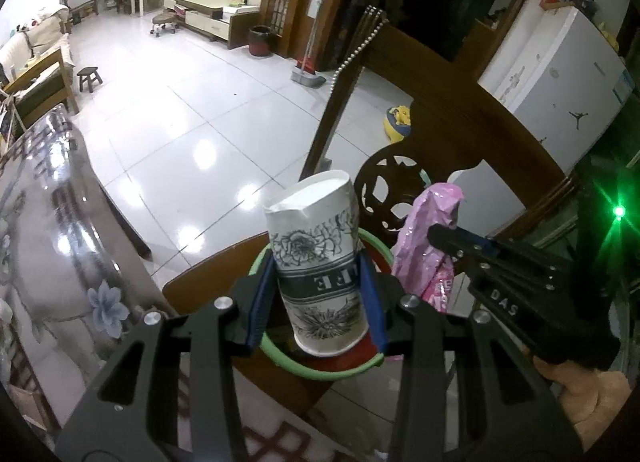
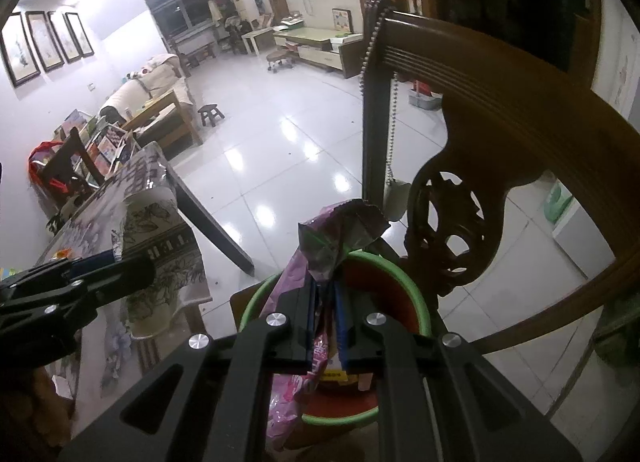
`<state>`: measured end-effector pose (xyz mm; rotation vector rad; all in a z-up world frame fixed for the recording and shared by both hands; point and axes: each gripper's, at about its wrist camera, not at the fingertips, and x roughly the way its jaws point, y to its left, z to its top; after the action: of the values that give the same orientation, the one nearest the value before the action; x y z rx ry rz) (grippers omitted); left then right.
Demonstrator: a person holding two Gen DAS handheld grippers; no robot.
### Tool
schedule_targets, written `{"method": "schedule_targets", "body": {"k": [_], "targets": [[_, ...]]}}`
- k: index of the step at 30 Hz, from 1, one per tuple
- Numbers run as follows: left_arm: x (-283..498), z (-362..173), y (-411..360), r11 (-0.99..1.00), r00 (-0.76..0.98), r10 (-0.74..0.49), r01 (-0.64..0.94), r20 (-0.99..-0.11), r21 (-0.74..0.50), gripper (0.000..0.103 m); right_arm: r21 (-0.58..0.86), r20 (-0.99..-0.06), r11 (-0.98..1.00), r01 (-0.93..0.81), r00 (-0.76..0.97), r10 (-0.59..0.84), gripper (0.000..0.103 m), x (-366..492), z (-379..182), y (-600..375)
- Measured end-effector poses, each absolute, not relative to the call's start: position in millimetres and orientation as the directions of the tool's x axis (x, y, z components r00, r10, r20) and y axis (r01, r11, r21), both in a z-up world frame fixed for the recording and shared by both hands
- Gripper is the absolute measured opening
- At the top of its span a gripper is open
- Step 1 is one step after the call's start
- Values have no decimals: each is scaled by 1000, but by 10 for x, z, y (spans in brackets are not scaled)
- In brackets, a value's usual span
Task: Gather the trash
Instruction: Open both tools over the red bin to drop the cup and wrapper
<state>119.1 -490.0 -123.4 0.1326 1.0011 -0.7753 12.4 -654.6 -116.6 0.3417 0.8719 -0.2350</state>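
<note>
Left wrist: "DAS" on right gripper point(image 1: 444, 236).

carved wooden chair point(image 1: 452, 130), small stool point(image 1: 89, 78), white fridge point(image 1: 560, 86).

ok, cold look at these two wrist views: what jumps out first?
The crushed floral paper cup, clamped by the left gripper right above the green-rimmed bin on the wooden chair seat. Beside it, the right gripper pinches a crinkled pink wrapper over the same bin. Behind both, the carved wooden chair back stands out against the glossy white tile floor.
</note>
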Motion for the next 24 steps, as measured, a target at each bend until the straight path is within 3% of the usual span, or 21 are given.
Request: {"method": "schedule_targets", "body": {"k": [12,14,15,16,17,18,24], "targets": [[1179,-1297,-4977,717,281,-519,657,-807,-232,39,186,-783,914,362,616,-85,11,131,-1235,-6701],[1185,-1301,-4983,712,276,-526,660,-804,-240,39,183,-781,914,361,618,-88,18,135,-1232,-6696],[1178,-1304,-4990,712,278,-527,661,-803,-239,43,176,-778,914,366,620,-98,21,132,-1225,-6693],[1181,-1302,-4997,710,280,-529,663,-801,-237,50,169,-776,913,370,622,-109,32,131,-1219,-6694],[1185,-1294,-4997,710,285,-534,663,-796,-238,72,164,-775,912,376,621,-117,46,135,-1211,-6692],[1185,-1286,-4991,711,292,-539,661,-790,-241,81,157,-772,910,384,622,-129,49,134,-1200,-6698],[1154,-1210,-4811,715,305,-553,652,-776,-253,81,147,-761,903,403,630,-157,49,113,-1092,-6699]]}}
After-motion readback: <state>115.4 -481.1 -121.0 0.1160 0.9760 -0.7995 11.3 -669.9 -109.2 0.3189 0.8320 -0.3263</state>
